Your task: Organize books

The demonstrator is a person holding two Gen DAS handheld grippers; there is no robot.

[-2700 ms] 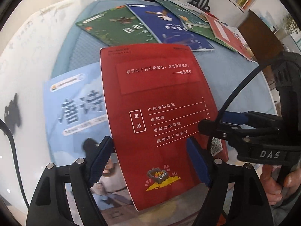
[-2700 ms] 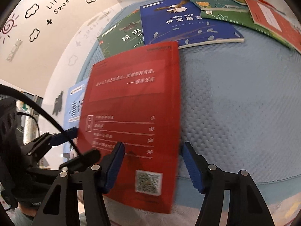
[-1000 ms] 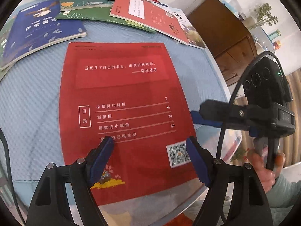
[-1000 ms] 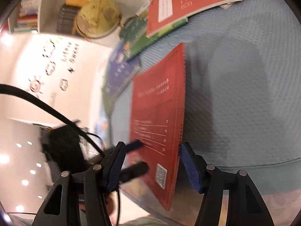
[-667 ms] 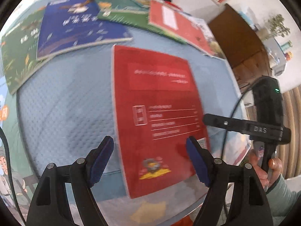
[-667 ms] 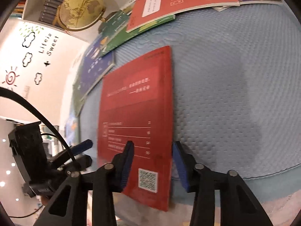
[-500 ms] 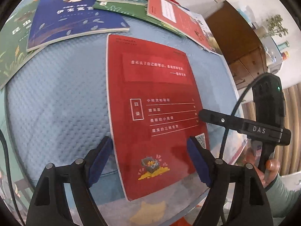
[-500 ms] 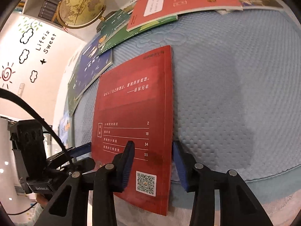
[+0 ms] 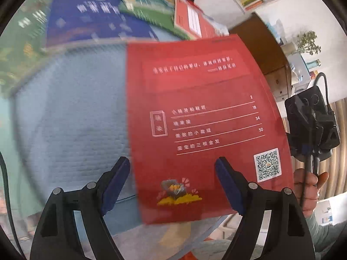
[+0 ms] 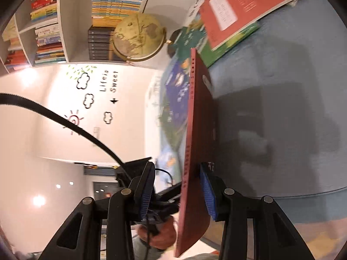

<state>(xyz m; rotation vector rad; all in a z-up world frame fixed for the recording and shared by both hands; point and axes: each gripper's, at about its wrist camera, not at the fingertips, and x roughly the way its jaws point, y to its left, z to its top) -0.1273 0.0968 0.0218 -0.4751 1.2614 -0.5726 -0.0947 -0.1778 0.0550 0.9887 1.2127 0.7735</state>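
Red book: in the left wrist view its back cover fills the centre and right of the frame, with a printed contents list, a QR code at lower right and a treasure-chest drawing at the bottom. Its lower end reaches past the near rim of the blue quilted surface. The right wrist view shows what this one cannot. The same book is seen almost edge-on, running from the lower centre to the upper centre of the frame, its cover turned well up from the surface and a dark shadow lying to its right.

The right wrist view alone shows a globe, a bookshelf and an orange-red book lying on green ones at upper right. The left wrist view alone shows a wooden cabinet at upper right. A blurred dark blue book lies at its upper left.

Left tongs: wide apart and holding nothing. The book's lower edge lies behind the two pads, and contact cannot be told.

Right tongs: partly apart, with the book between the pads. The right-hand pad lies against the book's cover, and a clear gap separates the left-hand pad from the spine. The right hand appears at the right edge of the left wrist view.
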